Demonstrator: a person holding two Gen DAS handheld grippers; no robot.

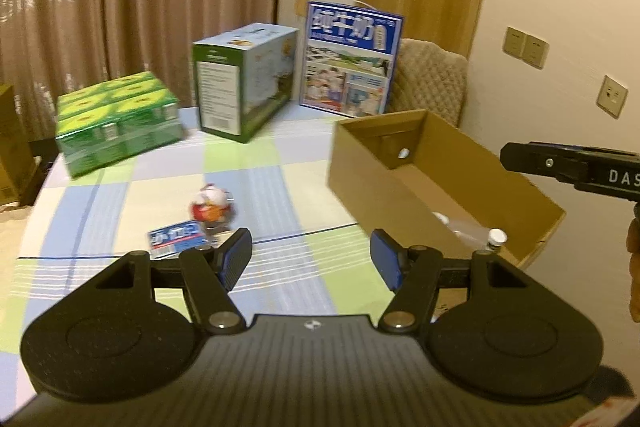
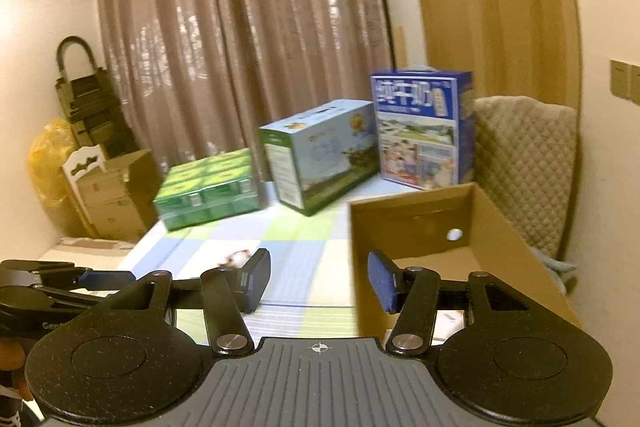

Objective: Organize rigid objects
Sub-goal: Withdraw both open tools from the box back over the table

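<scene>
An open brown cardboard box [image 1: 420,163] [image 2: 404,223] stands on the right of the checked tablecloth. Inside it a white-capped bottle [image 1: 498,237] shows near the front wall. A small red-and-white toy figure [image 1: 212,207] and a small blue-and-white packet [image 1: 176,237] lie on the cloth to the box's left. My left gripper [image 1: 311,257] hangs open above the cloth, just right of the packet, holding nothing. My right gripper [image 2: 320,283] [image 1: 568,163] is open and empty above the box's near left corner, with its right finger over the box's inside.
At the back of the table stand a green shrink-wrapped pack [image 1: 116,119], a light-blue carton [image 1: 248,79] and a tall blue carton [image 1: 352,59]. A quilted chair back [image 2: 524,163] rises behind the box. Cardboard boxes [image 2: 112,195] sit on the floor at the left.
</scene>
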